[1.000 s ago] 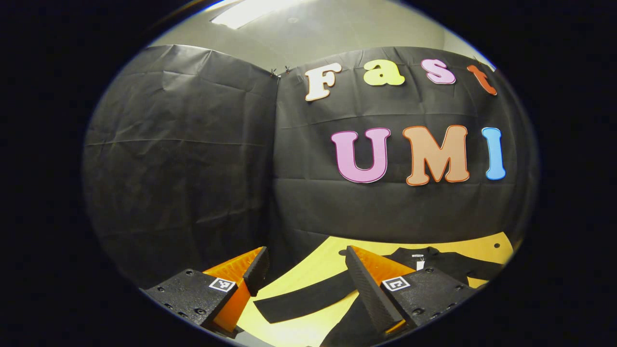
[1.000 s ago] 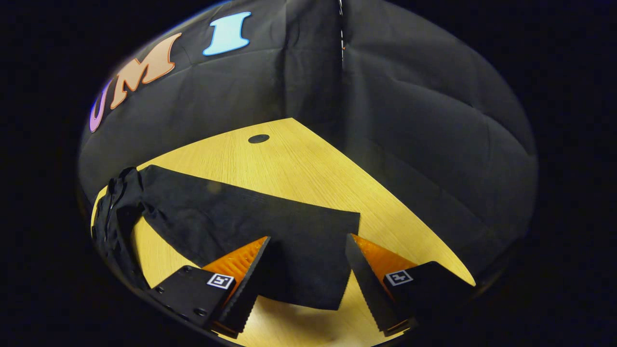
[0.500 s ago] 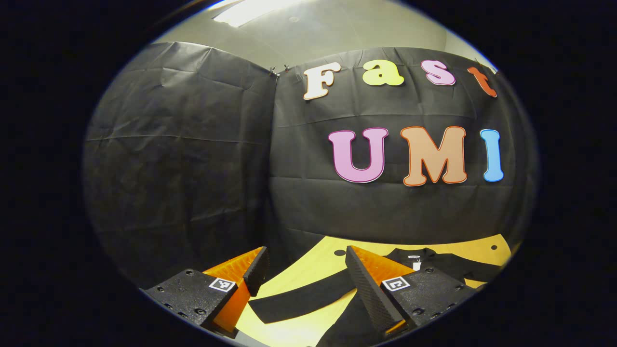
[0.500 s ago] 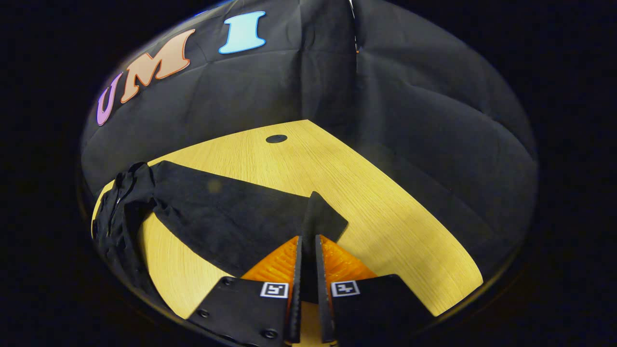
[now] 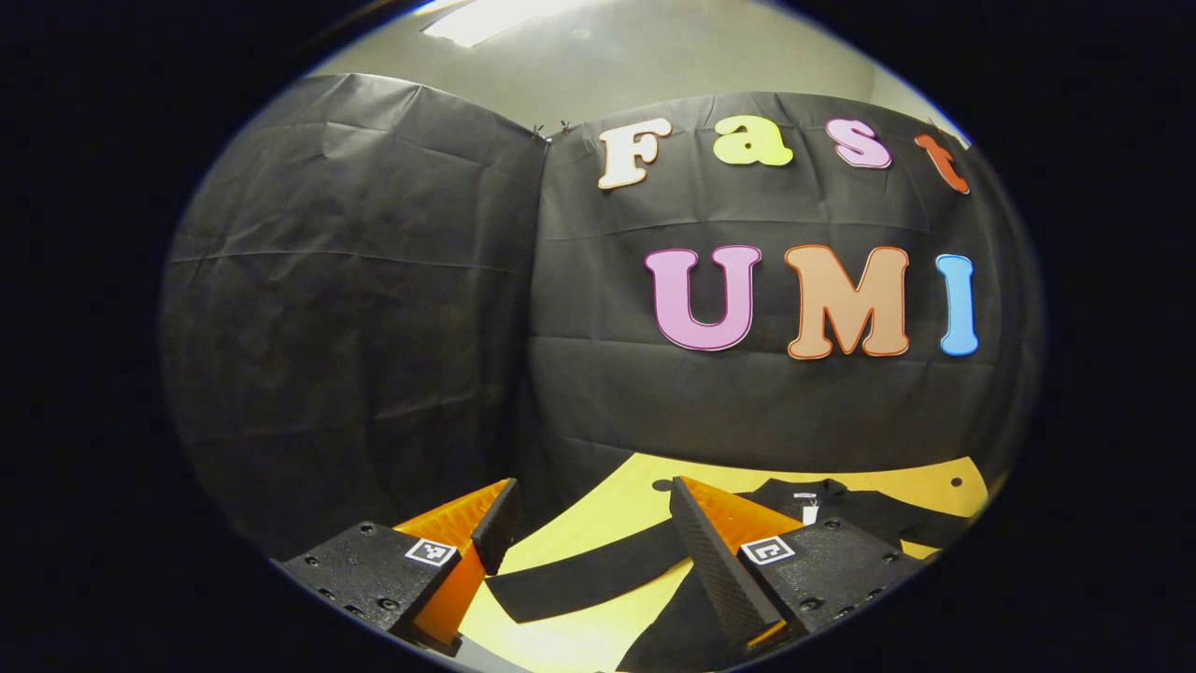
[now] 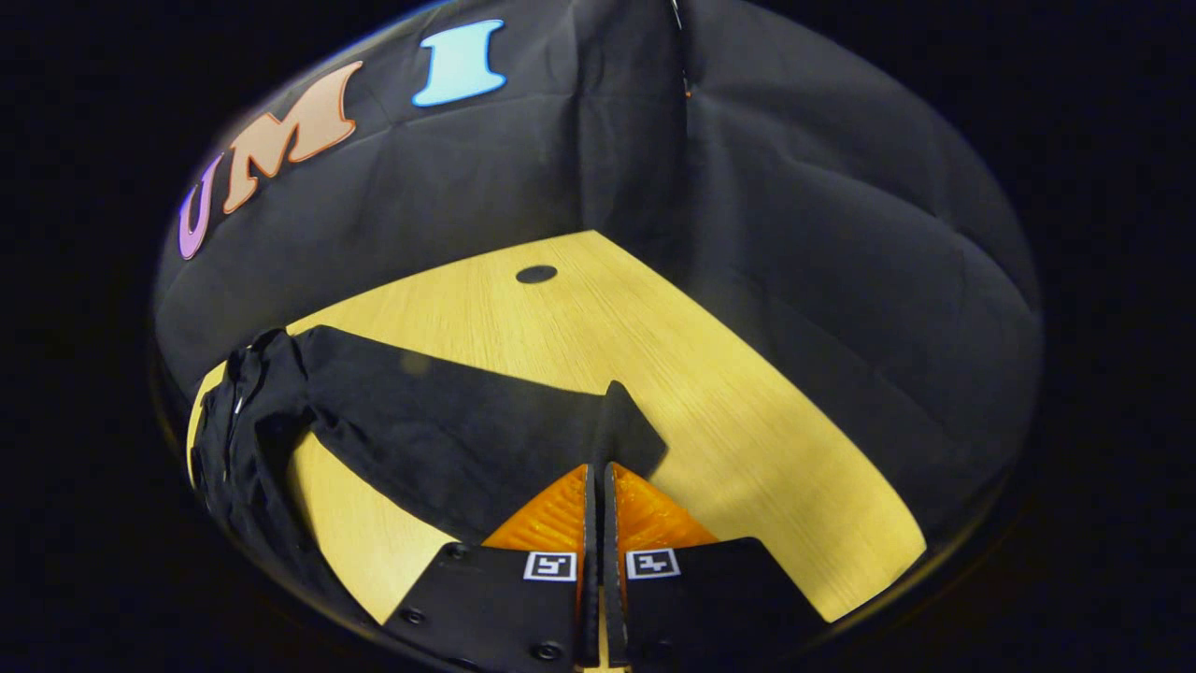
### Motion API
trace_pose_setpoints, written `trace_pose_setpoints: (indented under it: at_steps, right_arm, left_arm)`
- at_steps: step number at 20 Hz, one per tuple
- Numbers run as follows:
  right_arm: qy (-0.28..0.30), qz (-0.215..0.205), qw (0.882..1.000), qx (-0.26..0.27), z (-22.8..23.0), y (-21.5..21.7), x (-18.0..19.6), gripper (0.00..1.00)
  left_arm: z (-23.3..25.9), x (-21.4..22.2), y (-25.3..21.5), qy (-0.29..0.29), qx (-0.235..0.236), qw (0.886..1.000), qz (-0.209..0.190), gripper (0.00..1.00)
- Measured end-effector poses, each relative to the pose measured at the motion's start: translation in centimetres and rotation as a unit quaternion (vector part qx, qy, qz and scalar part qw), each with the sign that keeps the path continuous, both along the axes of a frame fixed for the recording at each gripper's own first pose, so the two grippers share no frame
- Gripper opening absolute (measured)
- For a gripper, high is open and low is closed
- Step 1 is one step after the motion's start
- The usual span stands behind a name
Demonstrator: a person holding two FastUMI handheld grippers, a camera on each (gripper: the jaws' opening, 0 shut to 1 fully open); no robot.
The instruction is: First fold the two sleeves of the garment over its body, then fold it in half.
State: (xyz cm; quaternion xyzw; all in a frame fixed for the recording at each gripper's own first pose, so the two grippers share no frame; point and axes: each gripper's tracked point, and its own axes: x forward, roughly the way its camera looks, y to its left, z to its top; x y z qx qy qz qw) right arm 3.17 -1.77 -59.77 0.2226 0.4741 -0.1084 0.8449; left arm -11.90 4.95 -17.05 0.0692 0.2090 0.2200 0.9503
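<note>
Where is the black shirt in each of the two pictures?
Left gripper view: the black long-sleeved shirt lies at the bottom right, one sleeve stretching left.
Right gripper view: it lies at the lower left, its sleeve end pinched in the right tool.
Shared landmark: the yellow wooden table with a dark round hole.

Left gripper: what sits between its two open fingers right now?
In the left gripper view, the left gripper is open above the table; between its fingers lie bare wood and the black sleeve lying flat, untouched.
</note>
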Motion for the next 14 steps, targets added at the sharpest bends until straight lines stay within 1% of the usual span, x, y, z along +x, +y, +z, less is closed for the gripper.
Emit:
trace_pose_setpoints:
  at_steps: [2,4,6,8,10,11,14]
  right_arm:
    - [-0.019,-0.003,1.000,-0.007,2.2,-0.7,1.8,0.05]
    - [-0.040,-0.002,0.999,-0.026,5.0,-1.4,3.8,0.05]
    - [-0.072,0.013,0.996,-0.047,8.8,-1.2,6.3,0.05]
    - [-0.119,0.033,0.991,-0.055,12.7,0.1,9.3,0.05]
    - [-0.163,0.060,0.983,-0.055,17.3,3.0,12.3,0.05]
    - [-0.177,0.074,0.979,-0.062,18.9,4.4,13.5,0.05]
    - [-0.209,0.115,0.970,-0.048,22.5,10.3,16.8,0.05]
  left_arm:
    - [-0.2,-0.3,0.2,0.001,-0.003,1.000,0.000,0.94]
    - [-0.2,-0.4,0.5,0.000,-0.006,1.000,0.001,0.95]
    - [-0.4,-0.7,0.8,0.001,-0.011,1.000,0.004,0.95]
    - [-0.7,-1.1,1.2,0.003,-0.020,1.000,0.005,0.95]
    - [-0.8,-1.6,1.8,0.001,-0.024,1.000,0.010,0.94]
    - [-0.7,-1.7,2.2,0.000,-0.025,1.000,0.014,0.94]
    - [-0.5,-2.3,3.3,0.000,-0.020,1.000,0.020,0.95]
